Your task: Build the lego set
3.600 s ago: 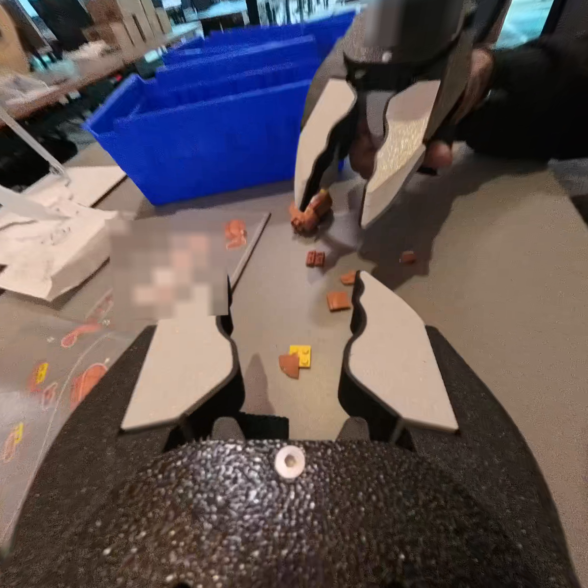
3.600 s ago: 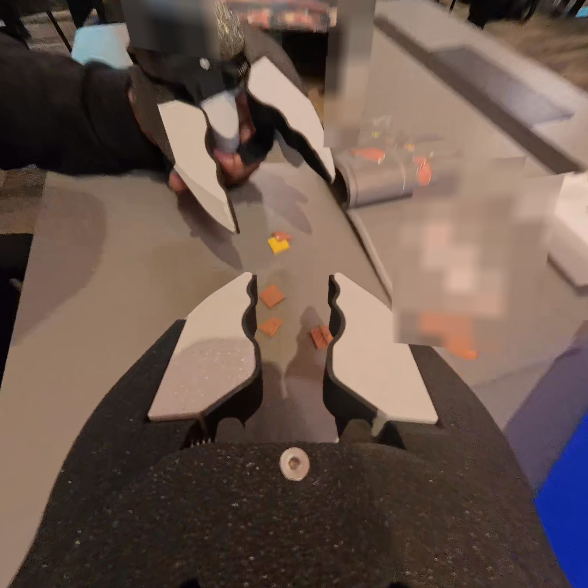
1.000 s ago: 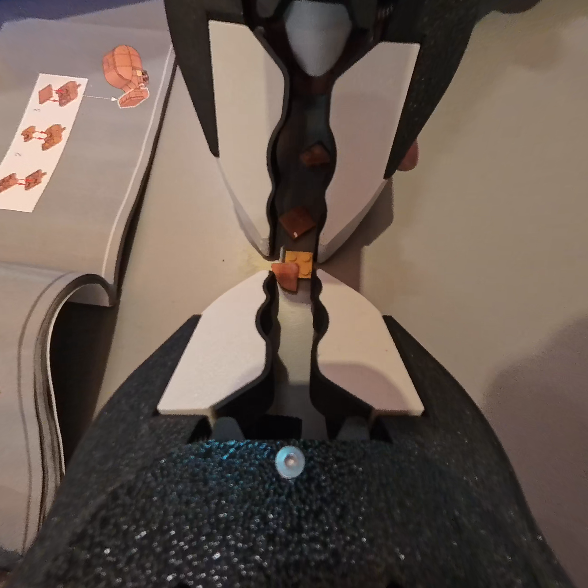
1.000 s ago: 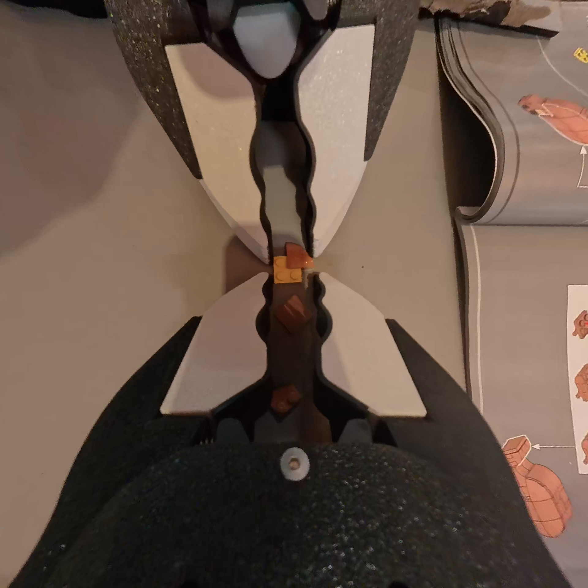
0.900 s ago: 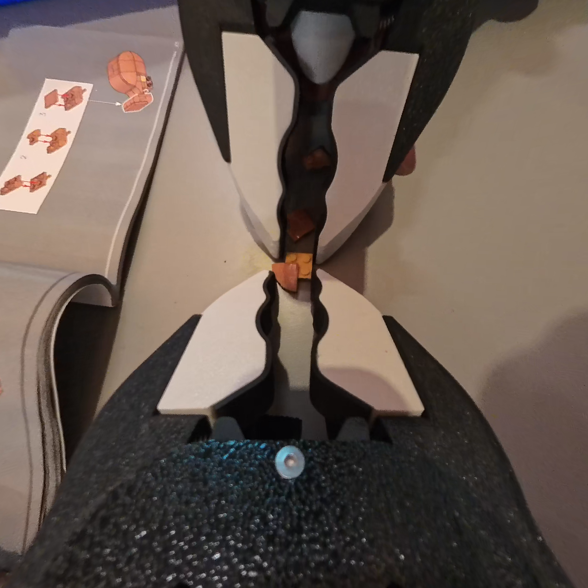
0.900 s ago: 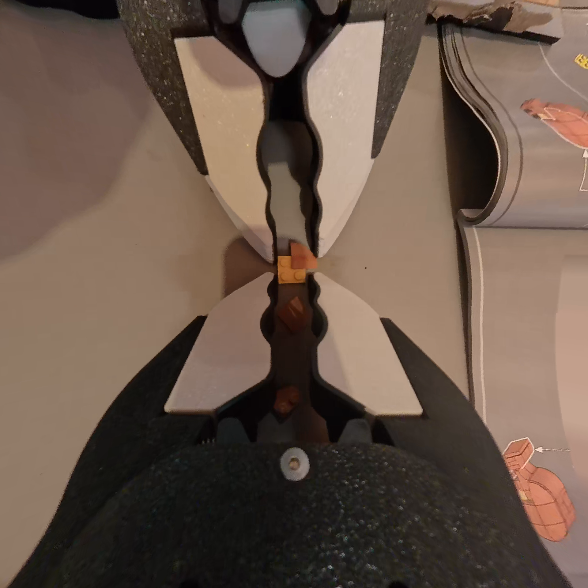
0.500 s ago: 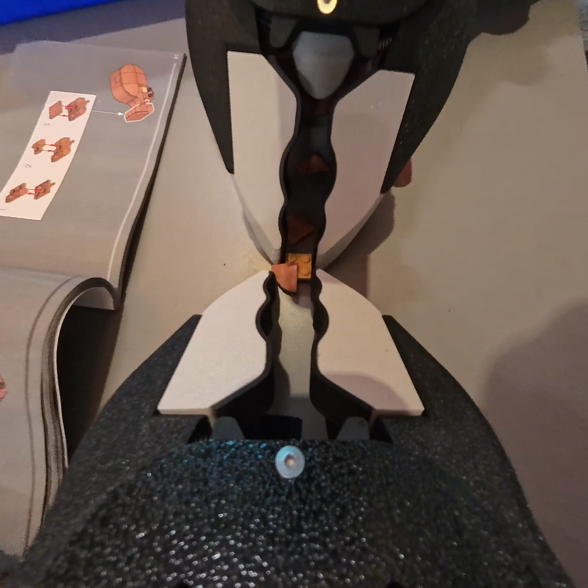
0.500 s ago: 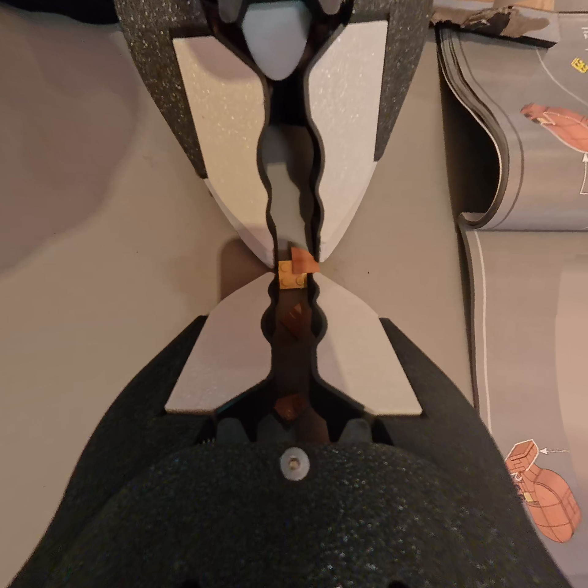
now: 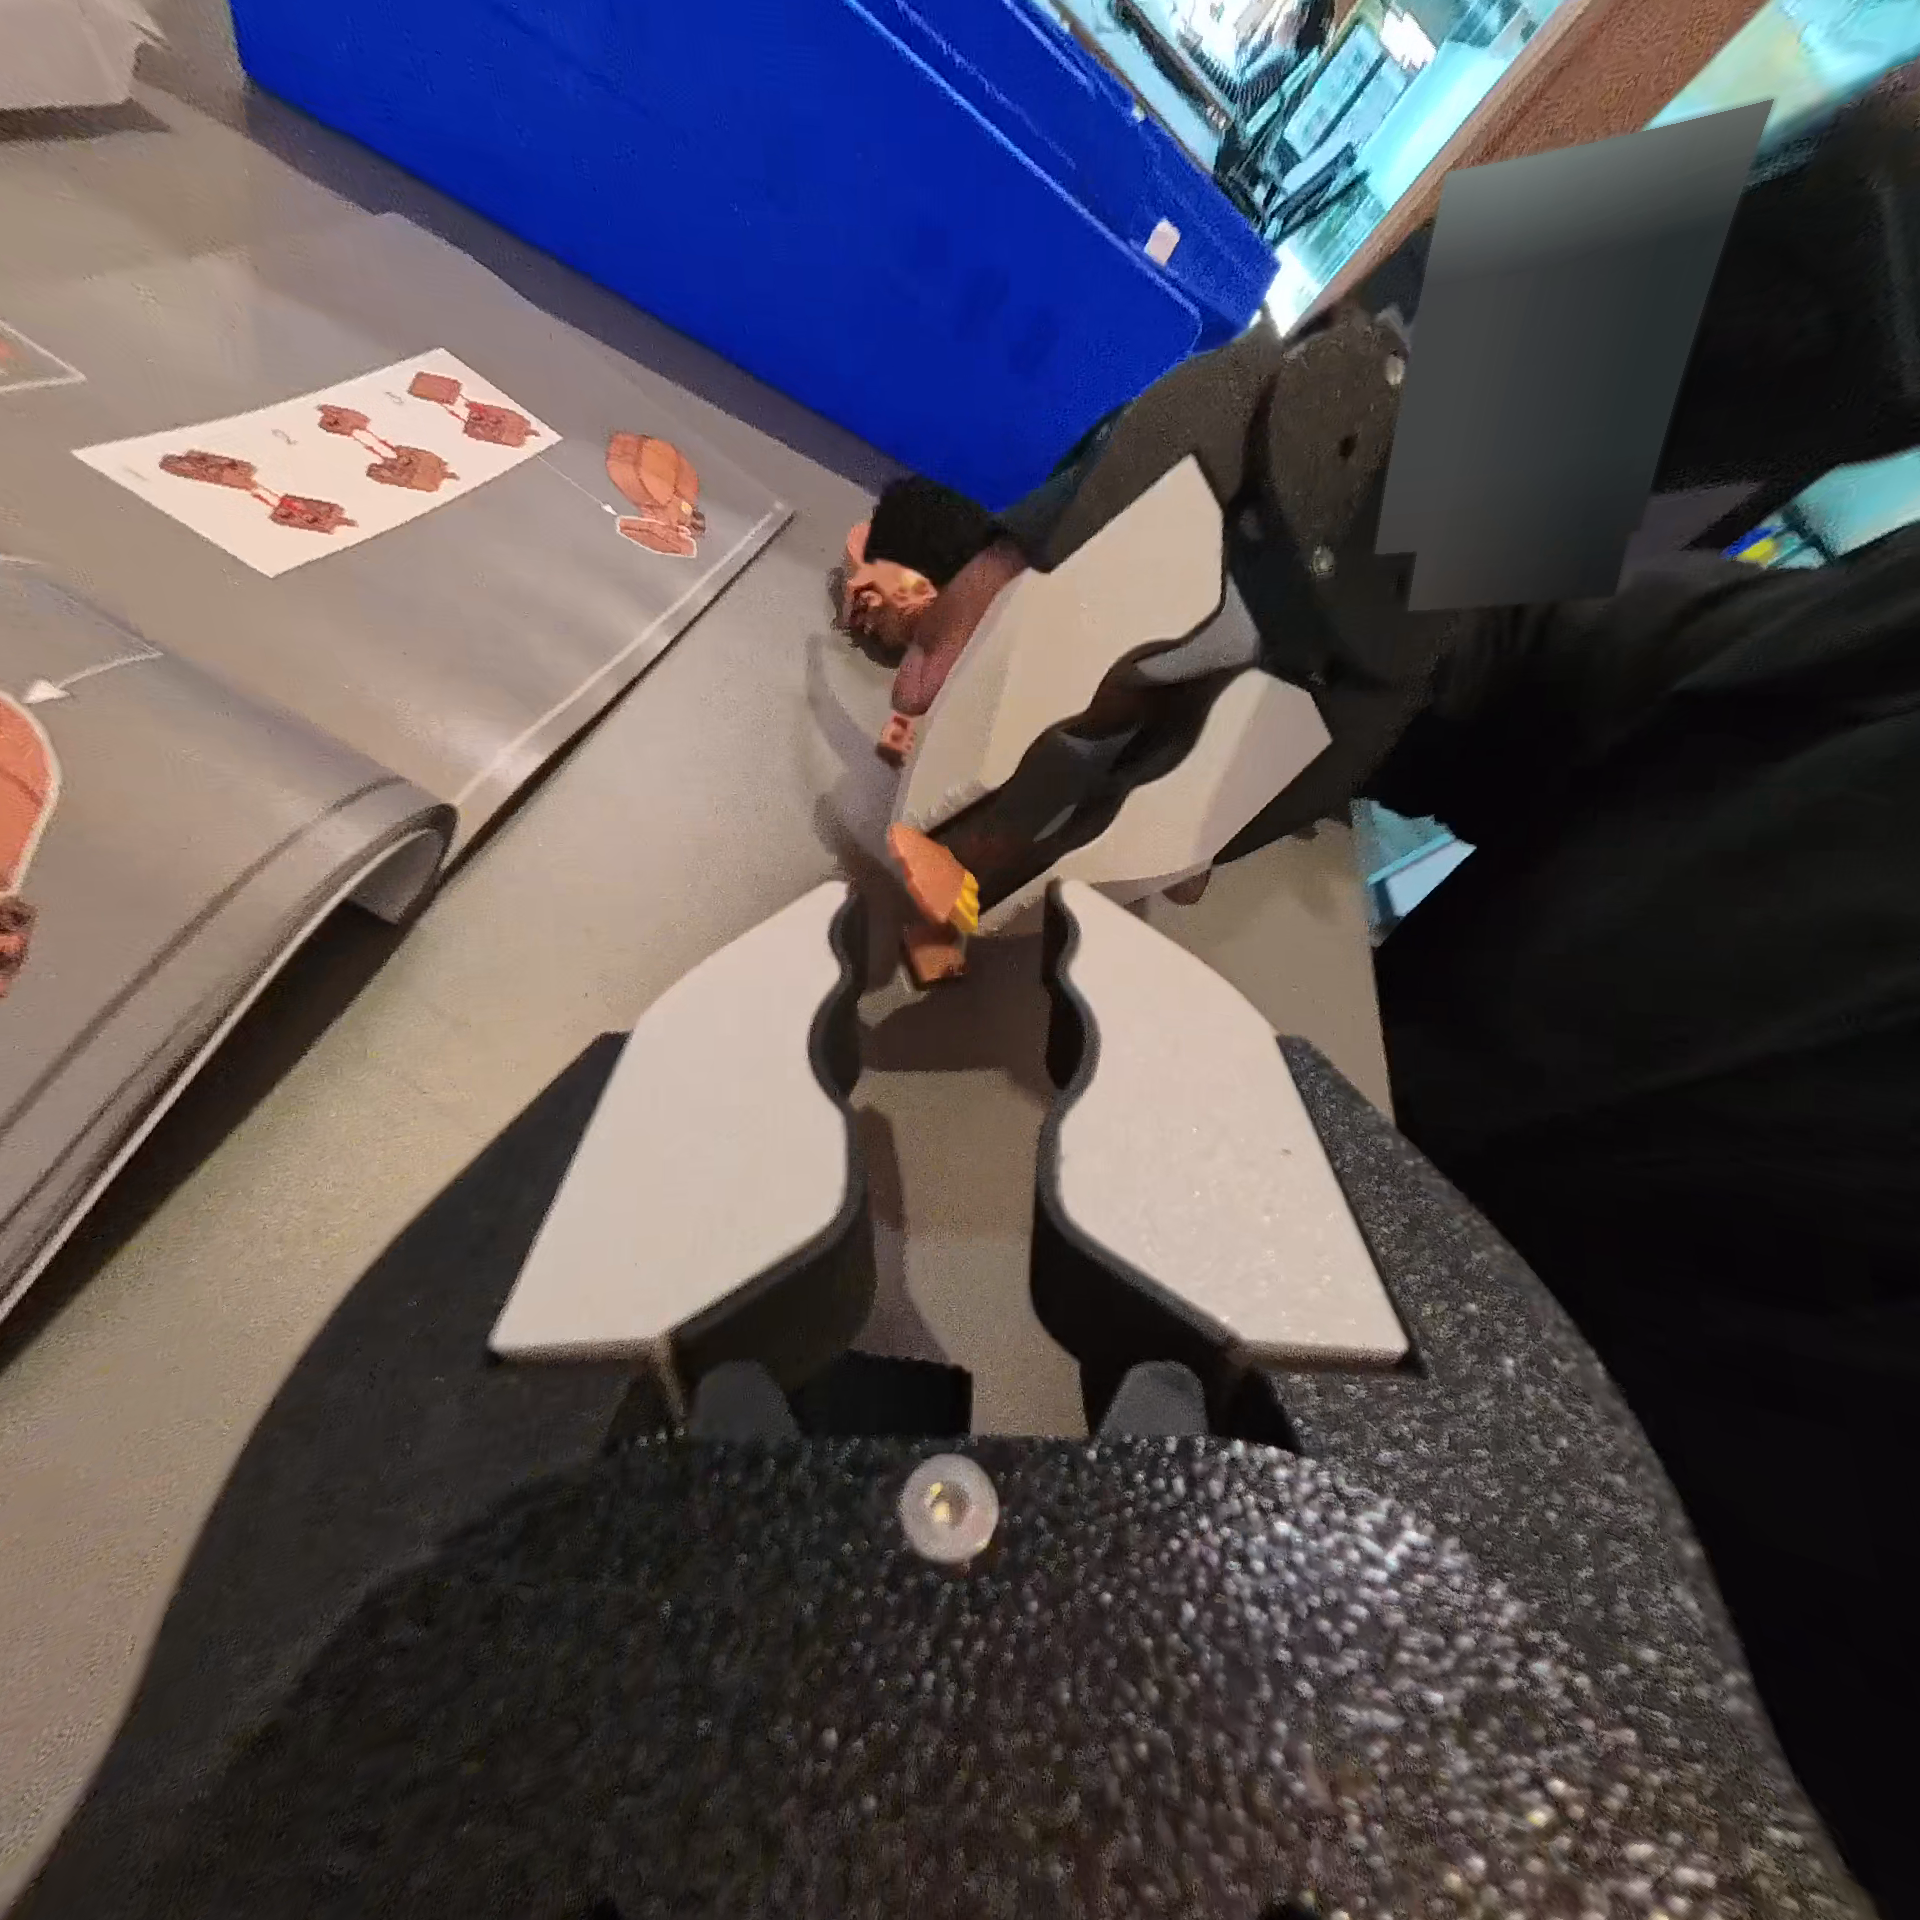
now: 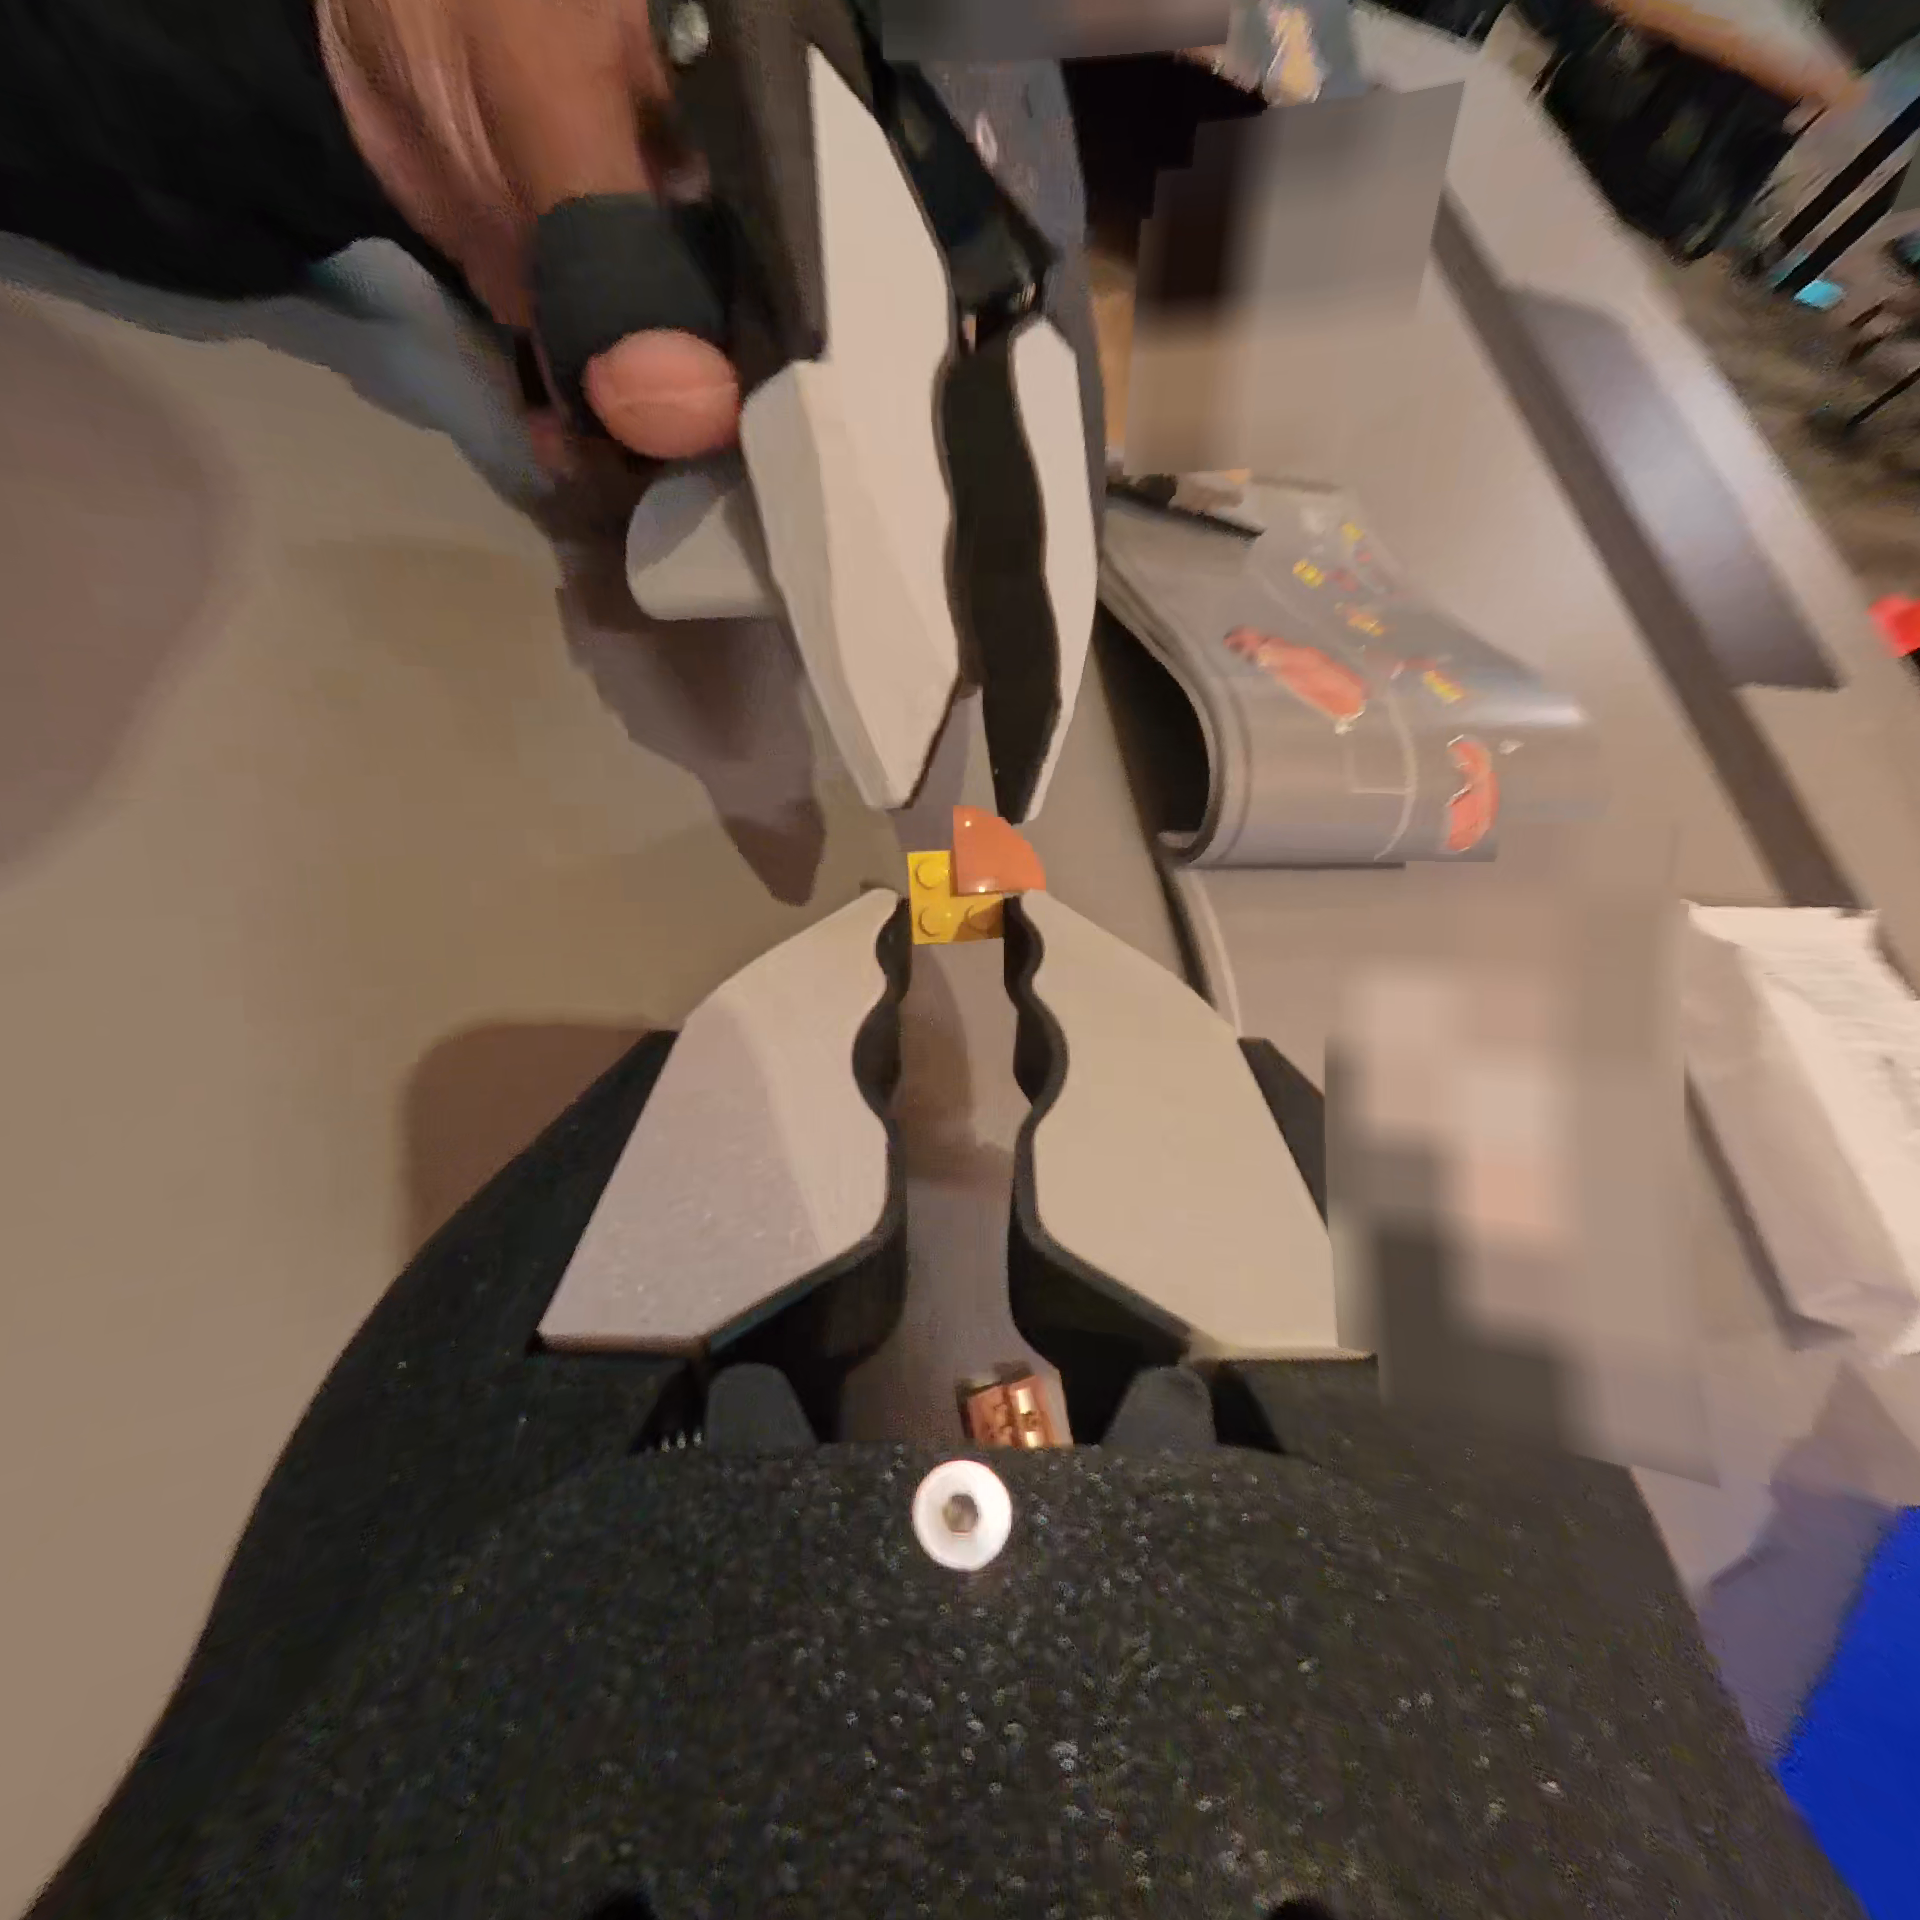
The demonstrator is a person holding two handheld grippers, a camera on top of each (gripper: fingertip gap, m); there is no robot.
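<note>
My right gripper (image 10: 953, 906) is shut on a small yellow plate (image 10: 940, 920) by its sides. A brown curved piece (image 10: 992, 852) sits on the plate's far right corner. In the left wrist view the right gripper (image 9: 961, 899) comes in from the right and holds the plate (image 9: 966, 896) and brown piece (image 9: 920, 873) tilted, just above the grey table (image 9: 644, 935). My left gripper (image 9: 951, 899) is open, its tips on either side of the brown piece without touching it. In the right wrist view the left gripper (image 10: 961, 800) points down just beyond the piece.
An open instruction booklet (image 9: 364, 623) lies at the left. Blue bins (image 9: 727, 208) stand behind it. A brown part-built model (image 9: 899, 608) and a small brick (image 9: 896, 738) lie past the grippers. A loose brown piece (image 9: 935, 958) lies below the plate. A brown studded brick (image 10: 1003, 1408) lies under my right gripper. The grippers are tip to tip, or close to it. The right tips stand about 10 cm off the brown studded brick (image 10: 1003, 1408).
Both grippers have tipped up from looking straight down. The right one has lifted the yellow plate with the brown piece on it. The left gripper's fingers have opened wider.
</note>
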